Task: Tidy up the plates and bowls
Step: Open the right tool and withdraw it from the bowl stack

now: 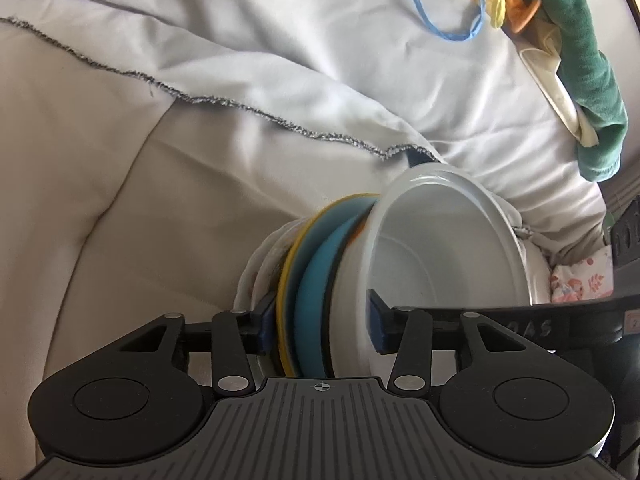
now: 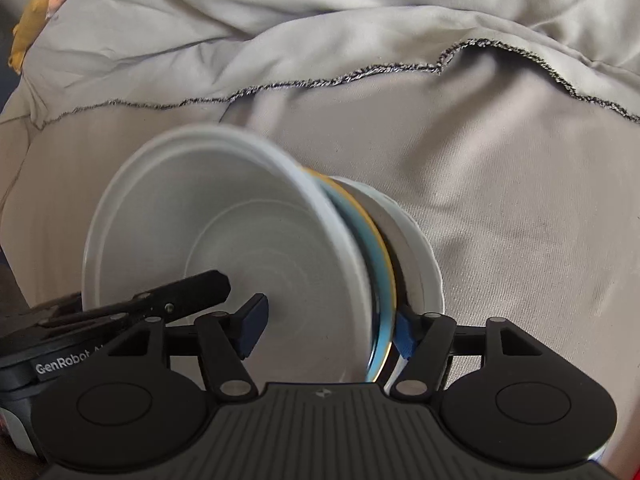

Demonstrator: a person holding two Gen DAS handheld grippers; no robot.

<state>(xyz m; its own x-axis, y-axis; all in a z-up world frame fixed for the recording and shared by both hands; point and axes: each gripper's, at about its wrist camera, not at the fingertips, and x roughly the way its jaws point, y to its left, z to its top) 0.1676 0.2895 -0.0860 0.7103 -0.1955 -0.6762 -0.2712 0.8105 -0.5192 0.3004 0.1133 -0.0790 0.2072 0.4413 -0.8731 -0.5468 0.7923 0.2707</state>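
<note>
In the left wrist view we see our left gripper point(image 1: 320, 320) at the lower centre, its blue pads clamped on a stack of dishes point(image 1: 340, 280) held on edge: one pad sits against the outermost yellow plate point(image 1: 286, 280), the other presses inside the white bowl point(image 1: 440, 248). A blue plate point(image 1: 316, 284) is sandwiched between them. Behind lies a pale sheet point(image 1: 280, 40) with a dark stitched edge point(image 1: 240, 104); green cloth point(image 1: 584, 60) hangs at the upper right.

In the right wrist view our right gripper point(image 2: 328, 328) grips the same stack point(image 2: 360, 260) at the lower centre, one pad inside the white bowl point(image 2: 208, 232), the other behind the plates. The other gripper's black finger point(image 2: 160, 300) enters from the lower left, touching the bowl's rim. The stack is blurred here.
</note>
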